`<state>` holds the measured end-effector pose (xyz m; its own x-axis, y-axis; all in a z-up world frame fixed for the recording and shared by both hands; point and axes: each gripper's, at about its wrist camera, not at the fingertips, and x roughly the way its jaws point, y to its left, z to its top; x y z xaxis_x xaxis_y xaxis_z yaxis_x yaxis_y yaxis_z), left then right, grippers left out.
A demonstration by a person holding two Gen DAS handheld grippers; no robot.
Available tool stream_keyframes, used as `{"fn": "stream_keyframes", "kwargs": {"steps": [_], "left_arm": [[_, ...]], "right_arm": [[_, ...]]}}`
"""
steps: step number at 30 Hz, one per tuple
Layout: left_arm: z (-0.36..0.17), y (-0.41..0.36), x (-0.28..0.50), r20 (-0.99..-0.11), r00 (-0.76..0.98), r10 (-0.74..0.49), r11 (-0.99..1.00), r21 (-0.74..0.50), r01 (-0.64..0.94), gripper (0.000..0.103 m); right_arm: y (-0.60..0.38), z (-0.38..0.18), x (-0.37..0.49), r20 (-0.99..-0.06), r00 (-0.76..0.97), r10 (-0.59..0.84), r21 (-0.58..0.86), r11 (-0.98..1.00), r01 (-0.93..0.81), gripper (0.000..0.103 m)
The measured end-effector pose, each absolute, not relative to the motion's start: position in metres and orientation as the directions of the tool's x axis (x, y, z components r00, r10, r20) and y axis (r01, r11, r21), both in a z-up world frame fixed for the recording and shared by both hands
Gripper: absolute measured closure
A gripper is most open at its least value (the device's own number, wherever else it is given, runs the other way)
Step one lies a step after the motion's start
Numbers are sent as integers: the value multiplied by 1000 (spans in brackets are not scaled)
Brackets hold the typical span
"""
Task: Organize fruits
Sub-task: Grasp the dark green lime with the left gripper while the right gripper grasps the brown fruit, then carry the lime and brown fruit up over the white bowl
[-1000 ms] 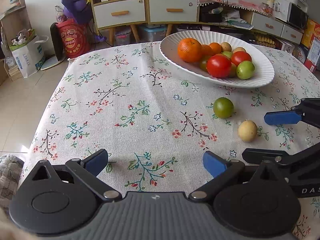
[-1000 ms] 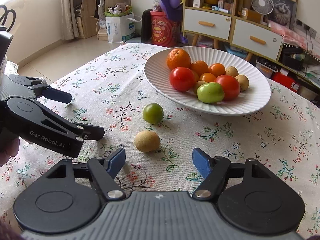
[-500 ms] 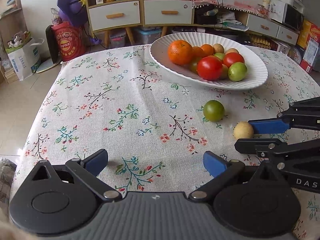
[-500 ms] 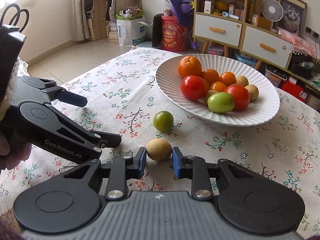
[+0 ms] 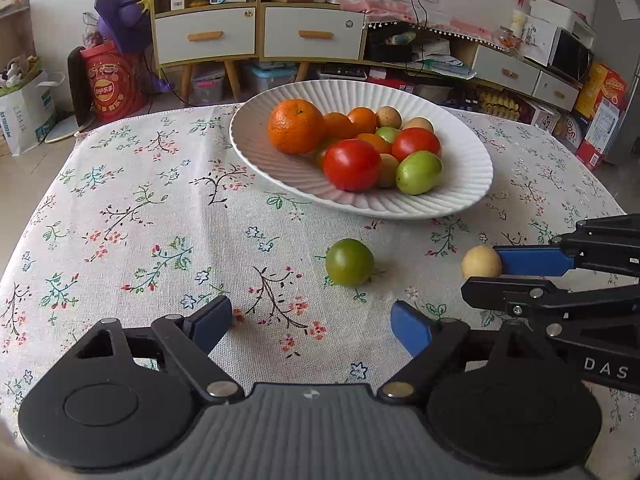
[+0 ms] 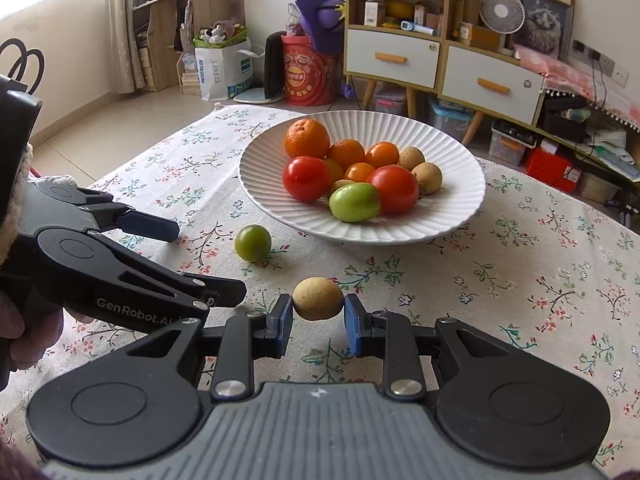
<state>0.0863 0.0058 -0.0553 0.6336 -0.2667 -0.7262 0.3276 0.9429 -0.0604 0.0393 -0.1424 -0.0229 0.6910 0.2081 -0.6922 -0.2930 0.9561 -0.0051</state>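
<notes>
A white ribbed plate (image 5: 460, 200) (image 6: 400, 236) holds an orange, red tomatoes, a green fruit and small tan ones. A loose green fruit (image 5: 349, 262) (image 6: 253, 243) lies on the floral tablecloth in front of the plate. My left gripper (image 5: 310, 320) (image 6: 206, 260) sits just short of it, its jaws closing with nothing between them. My right gripper (image 6: 317, 309) (image 5: 486, 274) is shut on a small tan fruit (image 6: 318, 298) (image 5: 481, 262), to the right of the green one.
The tablecloth (image 5: 160, 220) covers the table up to its far edge just behind the plate. Beyond it stand drawer cabinets (image 5: 260, 36), a red snack bucket (image 6: 308, 72) and a white bag (image 6: 224, 66) on the floor. A person's hand (image 6: 24, 320) holds the left gripper.
The right gripper has shut on the tan fruit, which earlier lay ahead of its open jaws. The left gripper has moved closer to the green fruit and its jaws have narrowed.
</notes>
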Motion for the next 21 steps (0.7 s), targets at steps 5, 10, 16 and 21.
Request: {"fn": "stream_keyframes", "kwargs": {"steps": [5, 10, 16, 21], "left_arm": [[-53, -5, 89, -712, 636, -299, 937, -92, 338, 42], [-53, -10, 91, -700, 647, -302, 937, -92, 338, 59], [-51, -14, 95, -696, 648, -309, 934, -94, 344, 86], [-49, -14, 94, -698, 642, -318, 932, -105, 347, 87]], "right_arm": [[-154, -23, 43, -695, 692, 198, 4, 963, -271, 78], [-161, -25, 40, -700, 688, 192, 6, 965, -263, 78], [-166, -23, 37, -698, 687, 201, 19, 965, -263, 78], [-172, -18, 35, -688, 697, 203, 32, 968, -250, 78]]}}
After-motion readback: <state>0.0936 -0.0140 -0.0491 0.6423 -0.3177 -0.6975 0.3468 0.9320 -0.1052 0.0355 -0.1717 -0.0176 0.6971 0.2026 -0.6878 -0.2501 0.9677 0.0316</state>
